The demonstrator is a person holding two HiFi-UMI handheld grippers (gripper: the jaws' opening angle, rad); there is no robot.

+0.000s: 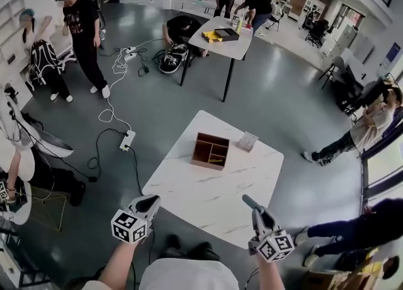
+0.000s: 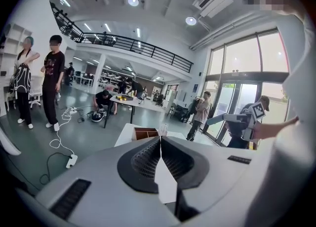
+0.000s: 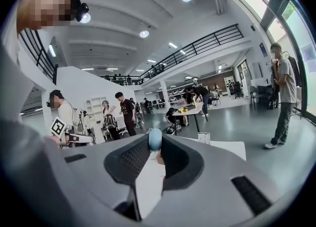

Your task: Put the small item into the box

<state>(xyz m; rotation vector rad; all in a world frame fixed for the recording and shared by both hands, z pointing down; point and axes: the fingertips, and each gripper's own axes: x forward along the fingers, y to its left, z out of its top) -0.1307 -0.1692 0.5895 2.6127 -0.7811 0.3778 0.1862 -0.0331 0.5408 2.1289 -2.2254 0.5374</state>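
Observation:
A brown wooden box [image 1: 210,150] with open compartments stands on the far half of a white marble table [image 1: 208,194]; it also shows in the left gripper view as box [image 2: 146,133]. My right gripper [image 1: 247,201] hovers over the table's near right edge, shut on a small round blue item [image 3: 155,139] pinched at its tips. My left gripper [image 1: 151,201] hangs at the table's near left corner, shut, its jaws meeting with nothing between them [image 2: 160,140]. Both grippers are well short of the box.
A small clear ribbed holder [image 1: 247,141] stands just right of the box. Cables and a power strip [image 1: 127,140] lie on the floor to the left. Another table [image 1: 221,36] stands farther off. Several people stand or crouch around the room.

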